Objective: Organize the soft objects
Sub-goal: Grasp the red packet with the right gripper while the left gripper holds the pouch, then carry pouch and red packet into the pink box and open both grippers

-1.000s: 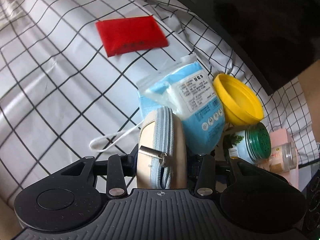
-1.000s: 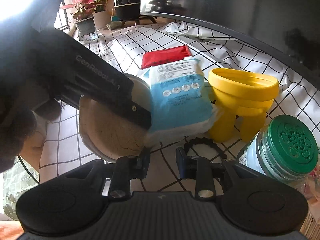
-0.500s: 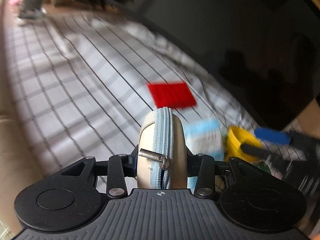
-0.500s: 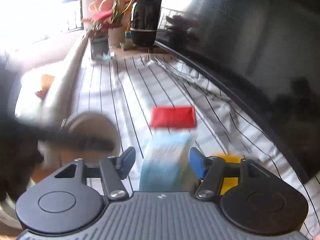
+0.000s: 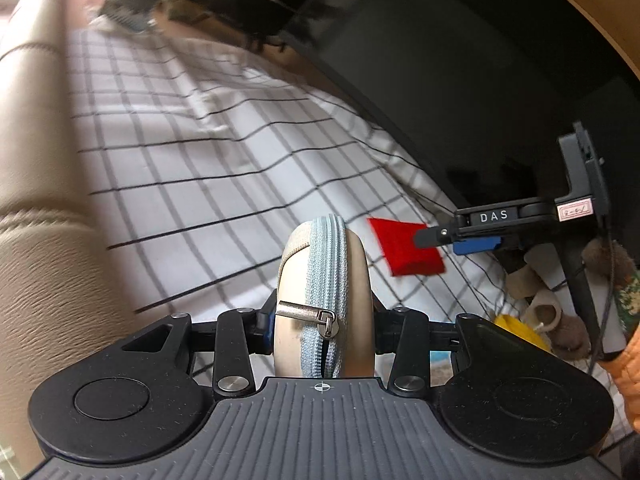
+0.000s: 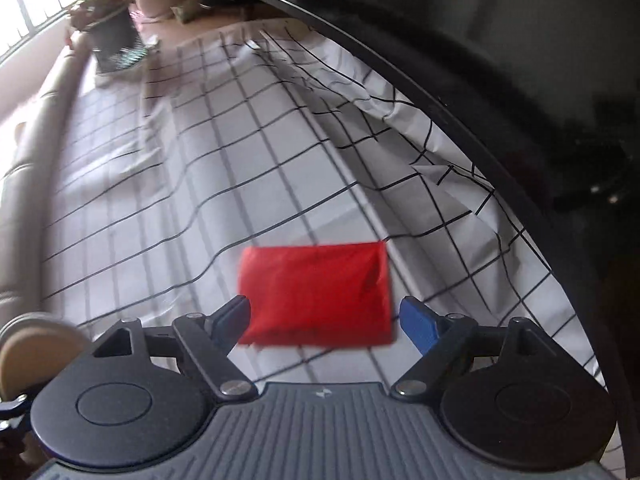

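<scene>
A round beige zip pouch (image 5: 324,300) stands on edge, clamped between the pads of the left gripper (image 5: 324,322) above a white checked cloth (image 5: 208,168). On that cloth lies a flat red packet (image 6: 316,294), the landmark here. The right gripper (image 6: 326,320) hangs over the packet's near edge, its jaws opening wide to either side of it without touching. The pouch is left of the packet; a yellow cup (image 5: 516,330) sits nearer the camera, right of the pouch.
</scene>
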{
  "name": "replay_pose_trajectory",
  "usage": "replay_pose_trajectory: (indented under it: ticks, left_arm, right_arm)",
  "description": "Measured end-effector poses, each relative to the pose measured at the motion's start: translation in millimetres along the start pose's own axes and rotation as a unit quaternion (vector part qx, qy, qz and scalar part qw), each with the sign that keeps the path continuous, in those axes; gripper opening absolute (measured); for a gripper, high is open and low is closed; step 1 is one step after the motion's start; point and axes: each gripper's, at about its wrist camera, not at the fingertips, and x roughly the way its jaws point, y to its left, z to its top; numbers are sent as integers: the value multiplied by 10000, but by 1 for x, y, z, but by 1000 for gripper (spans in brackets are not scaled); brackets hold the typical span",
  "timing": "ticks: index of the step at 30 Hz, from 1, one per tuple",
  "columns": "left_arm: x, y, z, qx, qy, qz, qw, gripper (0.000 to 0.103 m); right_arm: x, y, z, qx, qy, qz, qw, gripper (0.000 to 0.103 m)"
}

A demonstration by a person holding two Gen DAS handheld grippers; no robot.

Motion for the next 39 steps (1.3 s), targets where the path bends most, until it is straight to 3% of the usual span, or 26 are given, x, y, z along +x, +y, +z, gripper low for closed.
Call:
replay_pose_trajectory:
  ticks: [3,6,10,16,19,22,25,29,32,39]
  left_arm:
    - [-1,9,0,-185,-50,-139,9997,44]
    - [1,7,-1,-147,-40,-139,9998,44]
    - [3,8,-2,-136,-62,-124,9998,44]
    - [5,7,-2,-79,-26,-87,9999,44]
    - [5,6,-3,-69,-47,-74,9999,44]
    - [4,7,-3,-78,-66,-89,9999,44]
    - [4,7,-3,-87,-60,-66,9999,44]
    - [1,1,-1,-52,8,111,9999,44]
    - [0,-7,7,-19,105,122,9999,44]
    - [-3,-67,45,497,178,-94,9986,44]
  right_arm:
    - [15,-12,8,337,214,184,9990,83]
    - [20,-19,12,641,150,352,9972,87]
    - [22,-6,13,497,121,557,9971,92]
    - [35,40,-1,-827,112,-195,9963,99]
    - [40,54,-5,-1077,105,-432,9932,101]
    - [44,61,-6,-1143,104,-666,9912,99]
    - [40,63,-7,-1226,28,-763,9895,87]
    - [14,60,-14,-1335,-25,-426,9901,80]
    - [-27,60,-23,-1434,-347,-373,9884,80]
    - [-136,26,-53,-1164,-966,-283,9881,81]
